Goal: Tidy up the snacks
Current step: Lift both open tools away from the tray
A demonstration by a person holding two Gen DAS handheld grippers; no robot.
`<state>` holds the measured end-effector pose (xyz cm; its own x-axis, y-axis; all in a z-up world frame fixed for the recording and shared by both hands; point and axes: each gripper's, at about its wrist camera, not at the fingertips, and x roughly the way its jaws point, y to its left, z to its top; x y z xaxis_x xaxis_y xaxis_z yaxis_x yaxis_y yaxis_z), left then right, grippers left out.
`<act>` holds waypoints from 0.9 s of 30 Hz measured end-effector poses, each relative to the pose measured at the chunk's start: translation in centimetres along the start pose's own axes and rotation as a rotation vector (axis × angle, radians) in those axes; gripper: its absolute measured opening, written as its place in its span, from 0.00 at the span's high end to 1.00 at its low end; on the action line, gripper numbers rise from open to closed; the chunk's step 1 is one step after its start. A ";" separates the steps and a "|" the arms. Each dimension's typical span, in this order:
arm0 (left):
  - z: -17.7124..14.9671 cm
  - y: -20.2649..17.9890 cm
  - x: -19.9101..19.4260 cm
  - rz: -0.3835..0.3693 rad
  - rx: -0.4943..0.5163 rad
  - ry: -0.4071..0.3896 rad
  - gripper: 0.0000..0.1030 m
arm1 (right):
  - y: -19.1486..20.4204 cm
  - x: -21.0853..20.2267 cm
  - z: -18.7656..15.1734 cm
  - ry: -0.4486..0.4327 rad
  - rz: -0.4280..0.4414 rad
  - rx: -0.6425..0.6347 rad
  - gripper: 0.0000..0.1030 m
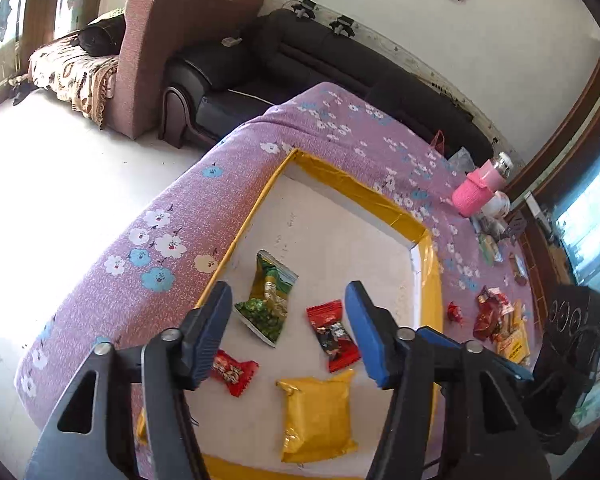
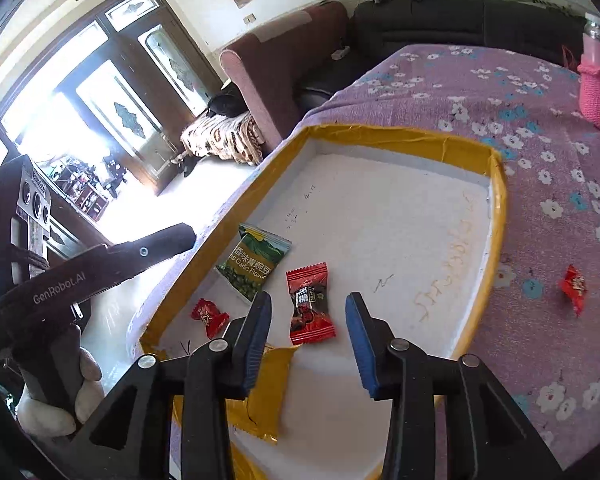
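A white foam tray with a yellow taped rim lies on the purple flowered cloth. In it lie a green pea packet, a red-black candy packet, a small red candy and a yellow packet. My left gripper is open and empty above the tray. My right gripper is open and empty just above the red-black candy packet. The left gripper's body shows in the right wrist view.
A loose red candy lies on the cloth right of the tray. A heap of snacks lies farther right. A pink bottle stands at the far side. A black sofa and pink armchair stand behind.
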<state>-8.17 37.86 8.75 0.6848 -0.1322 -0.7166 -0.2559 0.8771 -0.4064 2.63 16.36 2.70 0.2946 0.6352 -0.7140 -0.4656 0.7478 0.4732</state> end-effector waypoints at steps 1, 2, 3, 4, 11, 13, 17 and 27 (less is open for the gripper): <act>-0.4 -0.2 -1.0 -0.062 -0.031 -0.028 0.37 | -0.3 -1.2 -0.4 -0.033 -0.011 -0.004 0.52; -0.8 -0.4 -1.8 -0.129 -0.058 -0.046 0.34 | -0.5 -2.5 -0.9 -0.066 -0.026 -0.008 0.49; -1.2 -0.7 -2.5 -0.195 -0.075 -0.056 0.32 | -1.0 -4.1 -1.6 -0.102 -0.043 -0.011 0.47; -1.7 -1.1 -3.1 -0.251 -0.082 -0.062 0.32 | -1.3 -5.5 -2.2 -0.136 -0.064 -0.015 0.46; -2.9 -6.3 -9.2 -0.270 0.035 -0.199 0.32 | -5.7 -16.6 -5.6 -0.249 -0.185 0.043 0.44; -2.7 -7.3 -12.4 -0.240 0.082 -0.291 0.32 | -6.7 -20.7 -6.1 -0.299 -0.242 0.034 0.44; -1.4 -8.2 -18.9 -0.148 0.127 -0.465 0.32 | -7.9 -29.7 -5.9 -0.387 -0.327 0.031 0.44; 3.8 -8.6 -29.7 0.342 0.216 -0.805 0.22 | -8.3 -50.9 -1.6 -0.647 -0.497 0.061 0.34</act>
<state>-23.68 35.99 35.69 0.8862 0.4441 -0.1320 -0.4552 0.8876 -0.0697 -9.88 -22.52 34.28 0.8868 0.1985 -0.4173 -0.1131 0.9688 0.2204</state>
